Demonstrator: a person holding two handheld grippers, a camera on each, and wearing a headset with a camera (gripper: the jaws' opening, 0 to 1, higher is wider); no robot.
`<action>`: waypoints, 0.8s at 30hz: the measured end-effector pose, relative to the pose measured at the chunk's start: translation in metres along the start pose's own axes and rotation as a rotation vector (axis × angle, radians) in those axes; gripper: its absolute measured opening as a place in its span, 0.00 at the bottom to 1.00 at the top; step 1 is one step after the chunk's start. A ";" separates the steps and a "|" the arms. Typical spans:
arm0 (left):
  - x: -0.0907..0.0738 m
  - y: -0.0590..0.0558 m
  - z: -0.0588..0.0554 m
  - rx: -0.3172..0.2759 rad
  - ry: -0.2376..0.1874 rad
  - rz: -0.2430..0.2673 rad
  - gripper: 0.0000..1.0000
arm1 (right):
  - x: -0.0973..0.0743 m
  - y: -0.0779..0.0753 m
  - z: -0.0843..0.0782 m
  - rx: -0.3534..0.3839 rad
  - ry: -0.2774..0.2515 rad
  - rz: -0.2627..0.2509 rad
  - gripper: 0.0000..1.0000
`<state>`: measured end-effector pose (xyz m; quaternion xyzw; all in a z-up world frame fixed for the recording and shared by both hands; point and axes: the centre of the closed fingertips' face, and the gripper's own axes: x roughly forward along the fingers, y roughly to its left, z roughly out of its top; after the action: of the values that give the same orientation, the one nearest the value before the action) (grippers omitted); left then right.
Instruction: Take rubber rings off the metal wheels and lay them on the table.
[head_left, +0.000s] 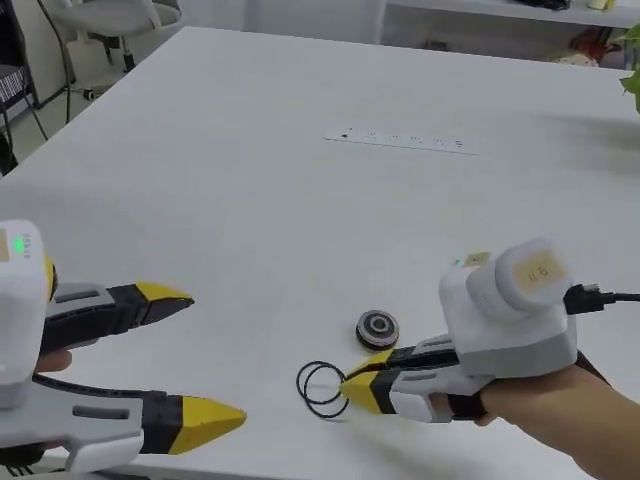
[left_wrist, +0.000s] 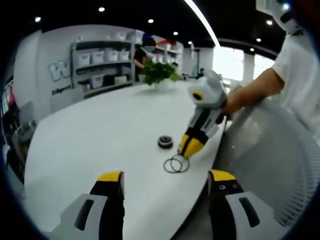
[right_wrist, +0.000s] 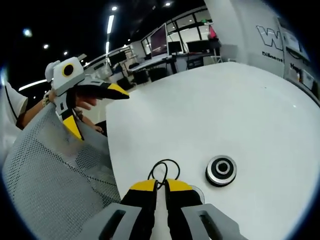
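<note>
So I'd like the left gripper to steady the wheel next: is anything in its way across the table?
Nothing blocks it outright. The table between the left gripper and the metal wheel is bare, but the rubber rings, pinched in the shut right gripper, lie close beside that path.

Black rings (head_left: 322, 387) — white table (head_left: 300, 200)

White table (head_left: 300, 120) w/ power strip (head_left: 402, 140); office chair (head_left: 110, 15) beyond; shelves (left_wrist: 82, 67) w/ bins (left_wrist: 97, 57), plant (left_wrist: 159, 72), ceiling spots (left_wrist: 101, 9).
</note>
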<state>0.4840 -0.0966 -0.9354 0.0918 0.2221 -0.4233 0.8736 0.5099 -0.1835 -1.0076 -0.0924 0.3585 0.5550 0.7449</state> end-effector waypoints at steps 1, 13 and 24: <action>0.000 0.000 0.000 0.001 0.001 0.001 0.69 | 0.000 0.000 0.000 -0.008 0.001 -0.002 0.05; 0.001 0.001 -0.002 0.012 0.014 0.000 0.68 | 0.003 0.003 -0.001 -0.115 0.024 -0.012 0.10; 0.001 0.000 -0.004 0.015 0.022 -0.001 0.68 | 0.000 -0.002 0.004 -0.112 0.004 -0.031 0.11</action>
<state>0.4837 -0.0956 -0.9392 0.1031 0.2284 -0.4241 0.8702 0.5139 -0.1819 -1.0049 -0.1407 0.3269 0.5623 0.7464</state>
